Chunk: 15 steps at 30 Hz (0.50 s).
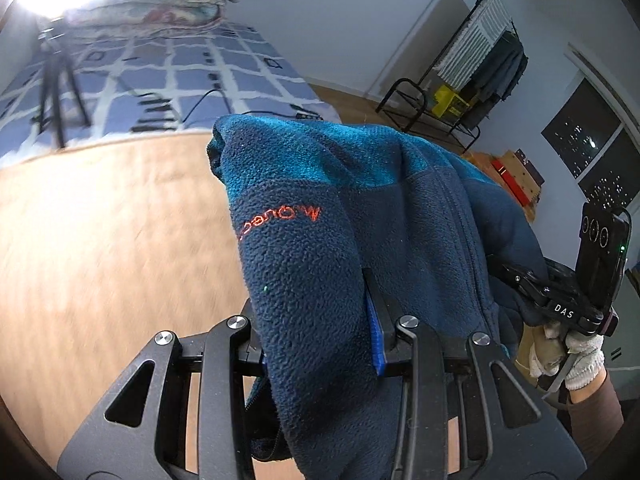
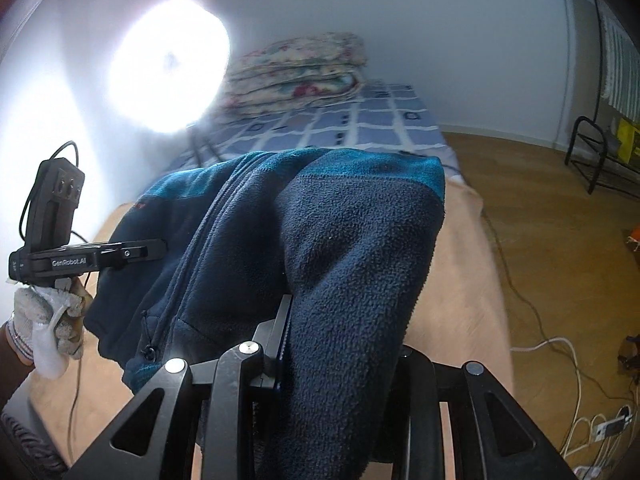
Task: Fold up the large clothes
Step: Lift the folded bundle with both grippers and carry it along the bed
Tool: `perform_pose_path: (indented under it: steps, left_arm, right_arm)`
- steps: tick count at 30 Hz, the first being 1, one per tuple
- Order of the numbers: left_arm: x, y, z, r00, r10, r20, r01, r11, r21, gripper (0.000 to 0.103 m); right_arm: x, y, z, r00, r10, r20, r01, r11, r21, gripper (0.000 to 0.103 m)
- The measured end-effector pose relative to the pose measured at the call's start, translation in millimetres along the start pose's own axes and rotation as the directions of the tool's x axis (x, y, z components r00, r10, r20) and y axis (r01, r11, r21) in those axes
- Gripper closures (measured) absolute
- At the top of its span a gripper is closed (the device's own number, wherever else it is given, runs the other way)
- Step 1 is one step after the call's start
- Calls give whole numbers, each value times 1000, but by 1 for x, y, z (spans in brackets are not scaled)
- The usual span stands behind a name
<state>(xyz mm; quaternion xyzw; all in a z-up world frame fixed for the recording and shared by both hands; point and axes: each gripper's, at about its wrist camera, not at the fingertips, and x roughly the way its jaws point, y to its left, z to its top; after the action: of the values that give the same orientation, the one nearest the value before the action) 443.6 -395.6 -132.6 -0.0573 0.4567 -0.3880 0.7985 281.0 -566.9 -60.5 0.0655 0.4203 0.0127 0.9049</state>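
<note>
A navy and teal fleece jacket with an orange logo hangs bunched between both grippers above a tan surface. My left gripper is shut on one end of it; the cloth drapes over the fingers and hides the left one. In the right wrist view the same jacket covers my right gripper, which is shut on the other end. Each view shows the other gripper held by a gloved hand, its tip sunk in the fleece: the right gripper and the left gripper.
A bed with a blue checked sheet and a folded floral quilt lies beyond. A tripod stands on it. A bright lamp glares. A clothes rack and floor cables are at the right.
</note>
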Motion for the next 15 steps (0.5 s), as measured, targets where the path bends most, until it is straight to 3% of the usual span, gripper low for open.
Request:
perform_pose_path:
  steps: [15]
  left_arm:
    - [126, 15, 92, 1000, 9, 21, -9, 999, -32, 68]
  right_arm:
    - [108, -108, 75, 999, -51, -1, 51, 998, 48, 75]
